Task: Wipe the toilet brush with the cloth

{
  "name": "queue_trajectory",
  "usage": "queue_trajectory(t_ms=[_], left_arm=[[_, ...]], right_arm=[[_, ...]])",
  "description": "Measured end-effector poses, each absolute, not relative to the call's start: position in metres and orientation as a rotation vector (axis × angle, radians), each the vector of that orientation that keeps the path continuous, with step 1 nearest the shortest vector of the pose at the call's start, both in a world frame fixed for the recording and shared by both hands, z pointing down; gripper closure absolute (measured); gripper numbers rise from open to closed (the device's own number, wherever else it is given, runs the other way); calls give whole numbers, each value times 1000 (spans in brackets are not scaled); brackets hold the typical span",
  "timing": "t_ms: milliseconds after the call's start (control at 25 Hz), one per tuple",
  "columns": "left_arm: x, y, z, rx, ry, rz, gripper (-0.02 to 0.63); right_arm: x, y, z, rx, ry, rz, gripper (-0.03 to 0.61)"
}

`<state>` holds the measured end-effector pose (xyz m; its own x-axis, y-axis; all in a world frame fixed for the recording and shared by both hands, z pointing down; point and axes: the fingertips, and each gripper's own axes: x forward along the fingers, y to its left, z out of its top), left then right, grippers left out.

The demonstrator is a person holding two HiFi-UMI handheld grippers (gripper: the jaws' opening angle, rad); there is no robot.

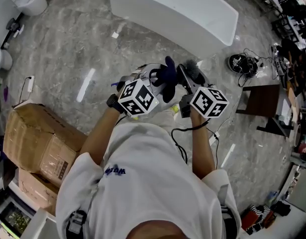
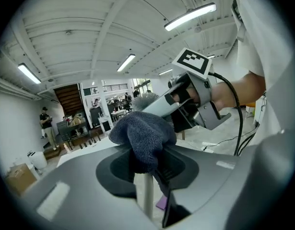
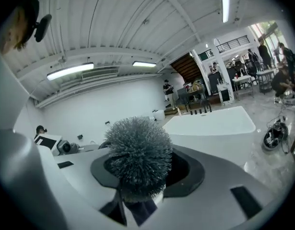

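The grey stone floor point(image 1: 68, 49) fills most of the head view. A long white tub point(image 1: 182, 9) sits on it at the top of the picture. A person in a white shirt point(image 1: 143, 183) takes up the bottom middle, with both arms reaching up the frame. Brown cardboard boxes point(image 1: 38, 143) are stacked at the lower left. The two tools meet in the middle of the head view, each with a black and white marker cube on it. The left gripper point(image 2: 154, 176) has its jaws pressed on a dark blue cloth point(image 2: 142, 138). The cloth is bunched up into a soft lump that sticks out above the jaws. The right gripper point(image 3: 135, 206) has its jaws closed on the white handle of the toilet brush point(image 3: 137, 152). The round grey bristle head stands up just above them. In the head view the cloth is right beside the brush head, on its left. I cannot tell if they touch.
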<state>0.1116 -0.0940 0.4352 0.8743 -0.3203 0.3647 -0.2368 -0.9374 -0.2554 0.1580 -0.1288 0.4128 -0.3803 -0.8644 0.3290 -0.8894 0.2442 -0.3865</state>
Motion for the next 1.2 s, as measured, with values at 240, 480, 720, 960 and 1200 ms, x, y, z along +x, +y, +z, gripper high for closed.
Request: queue_trajectory(t_ms=[240,480,720,960,1200], left_arm=[[103,-97,455,-2764,408,-731,497],[99,-95,452,-2830,411,-682,552],[82,-104,463,-2902,537,-711,557],[30,-129,465,-3003,877,-679,555],[0,-127,457,-3060,1093,-467,554]], right_arm=[[150,-124,409,1685,-2564,969,388],[141,-122,395,1653,-2650,721,365],[141,-112,398,1626,-2653,502,334],[150,-99,396,1695,-2598,314,375],[154,-88,411,1762,-2551,337,504]])
